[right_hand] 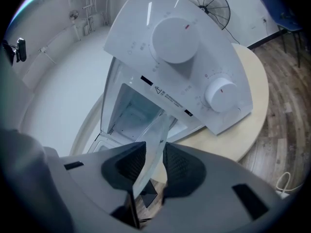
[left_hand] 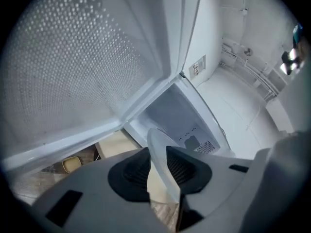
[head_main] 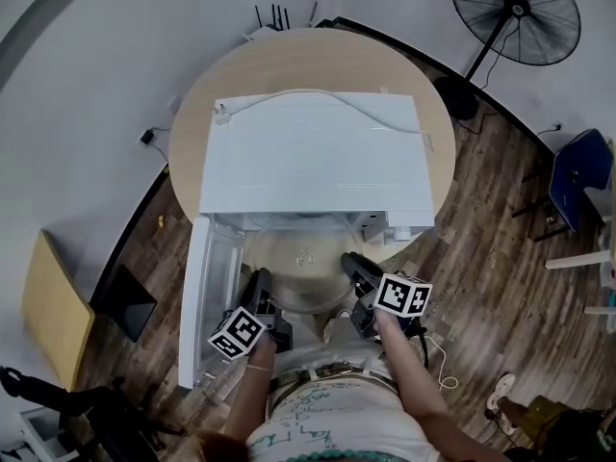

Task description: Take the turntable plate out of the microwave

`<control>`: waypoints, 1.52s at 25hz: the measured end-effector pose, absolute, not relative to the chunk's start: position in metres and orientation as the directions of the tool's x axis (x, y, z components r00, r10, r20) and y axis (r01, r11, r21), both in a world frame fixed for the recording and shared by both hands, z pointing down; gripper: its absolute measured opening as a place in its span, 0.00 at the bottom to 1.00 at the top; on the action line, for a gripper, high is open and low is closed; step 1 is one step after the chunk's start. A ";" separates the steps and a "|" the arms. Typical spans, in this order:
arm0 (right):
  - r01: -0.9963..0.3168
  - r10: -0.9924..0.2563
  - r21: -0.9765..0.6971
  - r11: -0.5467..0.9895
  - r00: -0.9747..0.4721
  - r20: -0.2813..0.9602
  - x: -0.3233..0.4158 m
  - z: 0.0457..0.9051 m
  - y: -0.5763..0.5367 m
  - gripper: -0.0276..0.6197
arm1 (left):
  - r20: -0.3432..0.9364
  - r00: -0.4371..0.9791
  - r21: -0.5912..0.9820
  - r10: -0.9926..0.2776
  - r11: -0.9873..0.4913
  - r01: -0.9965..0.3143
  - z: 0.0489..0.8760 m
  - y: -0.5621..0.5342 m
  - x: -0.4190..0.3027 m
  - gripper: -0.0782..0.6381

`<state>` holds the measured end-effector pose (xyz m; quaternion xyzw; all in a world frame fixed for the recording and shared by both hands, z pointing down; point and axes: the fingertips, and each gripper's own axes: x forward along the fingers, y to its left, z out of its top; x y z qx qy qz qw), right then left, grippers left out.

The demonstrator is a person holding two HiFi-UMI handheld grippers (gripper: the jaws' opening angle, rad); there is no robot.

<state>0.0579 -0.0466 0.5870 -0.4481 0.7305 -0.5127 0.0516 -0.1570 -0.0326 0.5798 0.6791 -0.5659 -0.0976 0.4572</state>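
Observation:
The clear glass turntable plate point(head_main: 304, 263) hangs just outside the mouth of the white microwave point(head_main: 313, 152), held level between both grippers. My left gripper point(head_main: 262, 287) is shut on the plate's left rim; in the left gripper view that rim point(left_hand: 163, 165) stands edge-on between the ribbed pads. On the right, my right gripper point(head_main: 352, 269) is shut on the plate's other rim point(right_hand: 151, 154), which also shows edge-on between its pads. The microwave's empty cavity point(right_hand: 131, 111) lies behind the plate.
The microwave door point(head_main: 197, 296) hangs open to the left, close beside my left gripper. The microwave stands on a round wooden table point(head_main: 197, 114). A standing fan point(head_main: 515, 12) and a blue chair point(head_main: 577, 176) are off to the right on the wood floor.

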 end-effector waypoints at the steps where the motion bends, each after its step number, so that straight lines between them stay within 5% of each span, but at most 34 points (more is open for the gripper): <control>1: -0.601 -0.707 -0.796 0.073 -0.595 0.383 0.059 0.585 -0.043 0.20 | 0.383 0.337 0.726 -0.860 0.054 -0.686 0.576 -0.029 -0.157 0.26; 38: -0.572 -0.715 -0.761 0.305 -0.665 0.213 0.079 0.421 -0.003 0.20 | 0.144 0.282 0.698 -0.949 -0.105 -0.708 0.417 0.031 -0.136 0.26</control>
